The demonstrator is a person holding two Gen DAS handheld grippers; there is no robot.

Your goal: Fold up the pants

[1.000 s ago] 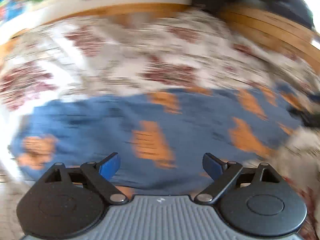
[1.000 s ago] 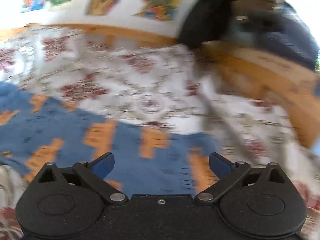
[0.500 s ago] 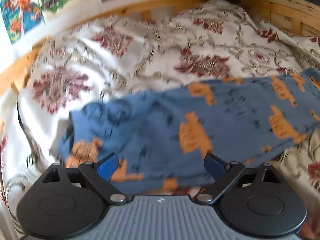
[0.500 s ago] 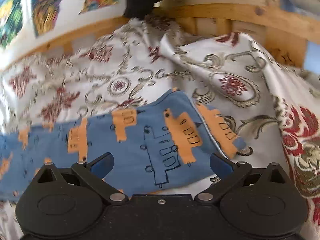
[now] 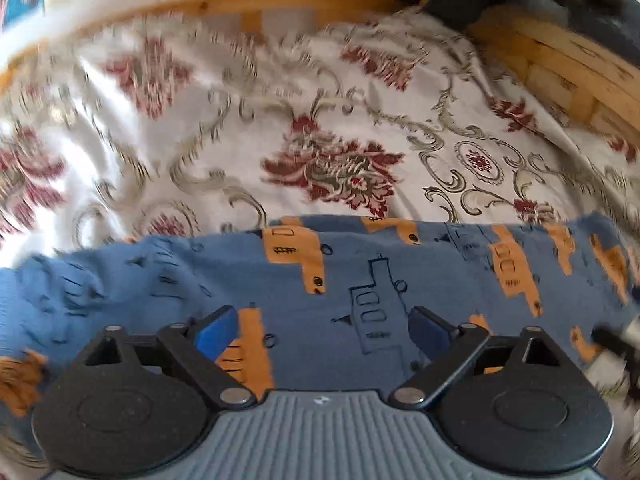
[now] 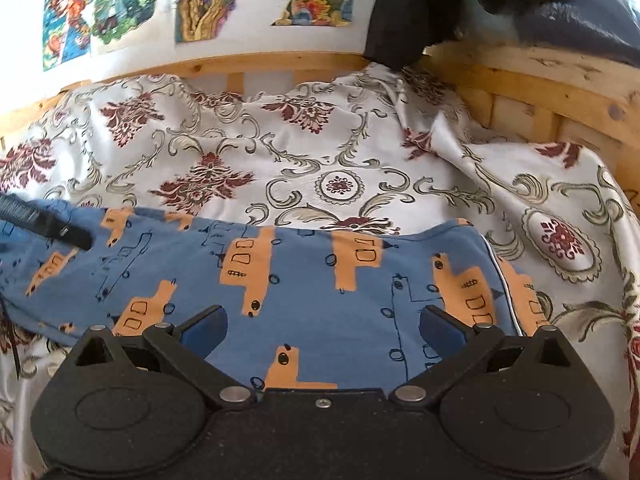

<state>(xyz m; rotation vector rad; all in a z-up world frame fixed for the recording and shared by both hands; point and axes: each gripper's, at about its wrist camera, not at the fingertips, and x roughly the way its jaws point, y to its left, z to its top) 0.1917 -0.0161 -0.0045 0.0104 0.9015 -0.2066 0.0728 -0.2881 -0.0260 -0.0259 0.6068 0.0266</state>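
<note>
Blue pants [image 5: 360, 276] printed with orange vehicles lie flat across a floral bedspread, stretched left to right. In the right wrist view the same pants [image 6: 304, 280] end at a white-piped edge on the right. My left gripper [image 5: 324, 330] hovers open just above the middle of the cloth, nothing between its blue pads. My right gripper [image 6: 322, 326] is likewise open over the right end of the pants, holding nothing. The other gripper's dark tip [image 6: 48, 226] shows at the left edge of the right wrist view, above the pants.
A white bedspread [image 6: 320, 160] with dark red flowers covers the bed. A wooden bed frame [image 6: 540, 92] runs along the back and right. Dark clothing [image 6: 408, 12] hangs over the far rail, and colourful pictures [image 6: 120, 12] are on the wall.
Both cameras have swung: the left gripper moved right toward the middle of the pants, and the right gripper's view shifted back to face the headboard. Both grippers stayed open.
</note>
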